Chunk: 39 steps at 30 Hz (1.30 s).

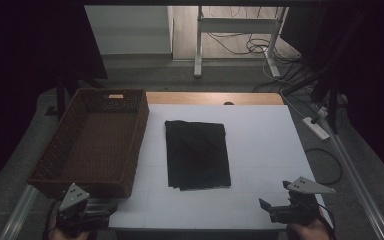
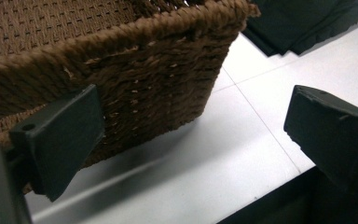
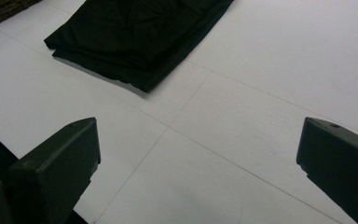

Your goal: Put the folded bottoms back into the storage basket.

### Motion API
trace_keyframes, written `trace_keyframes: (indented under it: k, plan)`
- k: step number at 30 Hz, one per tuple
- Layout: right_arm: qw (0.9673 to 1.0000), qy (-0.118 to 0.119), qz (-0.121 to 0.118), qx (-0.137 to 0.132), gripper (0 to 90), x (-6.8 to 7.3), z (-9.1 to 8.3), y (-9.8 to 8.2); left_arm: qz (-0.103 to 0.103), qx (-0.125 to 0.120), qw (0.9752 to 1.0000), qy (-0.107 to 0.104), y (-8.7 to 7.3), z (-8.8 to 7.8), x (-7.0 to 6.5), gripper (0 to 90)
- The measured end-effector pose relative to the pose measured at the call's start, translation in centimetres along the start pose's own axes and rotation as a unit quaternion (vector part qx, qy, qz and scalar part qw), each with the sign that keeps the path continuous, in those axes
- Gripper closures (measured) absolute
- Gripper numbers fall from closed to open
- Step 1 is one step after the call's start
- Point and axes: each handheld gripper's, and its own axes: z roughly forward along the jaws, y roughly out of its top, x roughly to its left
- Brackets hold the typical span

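From my seat I see the folded black cloth (image 1: 198, 155) lying flat near the middle of the white bench (image 1: 260, 150), well apart from both tools, with its long edges running away from me. The brown woven basket (image 1: 92, 140) sits just to the cloth's left, near it but not touching, its open top facing up, which I judge makes it the likely place for the cloth to go. My left hand-held gripper (image 1: 102, 212) rests low at the near left corner of the bench, right by the basket's near wall; in the left gripper view its two black jaws stand wide apart with nothing between them, and the basket's corner (image 2: 135, 79) rises close ahead of the left jaw. My right hand-held gripper (image 1: 272, 206) sits at the near right edge of the bench, and in the right gripper view its jaws are likewise spread wide and empty, aimed across bare bench toward the cloth's near corner (image 3: 135, 42). I take both tools to be parked at the front edge, jaws ready, so that the cloth stays in plain sight and either one can reach in. The cloth looks neatly layered, several thicknesses showing at its edge, so I would expect a pinch at one corner to let the layers slide open
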Motion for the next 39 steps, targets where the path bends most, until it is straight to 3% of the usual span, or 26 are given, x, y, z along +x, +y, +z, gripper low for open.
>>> trace_keyframes:
  k: [19,29,32,39]
  plan:
    - [0.9999,-0.003,0.007,-0.009,0.5,-0.07,-0.18,-0.06,0.010,0.004,0.9999,0.000,0.04,0.13,-0.15,3.8]
    - [1.0000,-0.004,0.006,-0.005,0.6,-0.03,-0.08,-0.01,0.001,-0.004,1.0000,-0.001,-0.05,-0.09,0.03,1.0]
    - [1.0000,-0.004,0.006,-0.004,1.0,-0.01,-0.06,-0.01,0.000,-0.004,0.9999,-0.016,-0.04,-0.15,-0.06,1.0]
    - [1.0000,-0.003,0.004,-0.003,1.0,0.00,-0.03,-0.02,0.014,0.002,0.9998,-0.014,0.09,-0.03,-0.56,0.0]
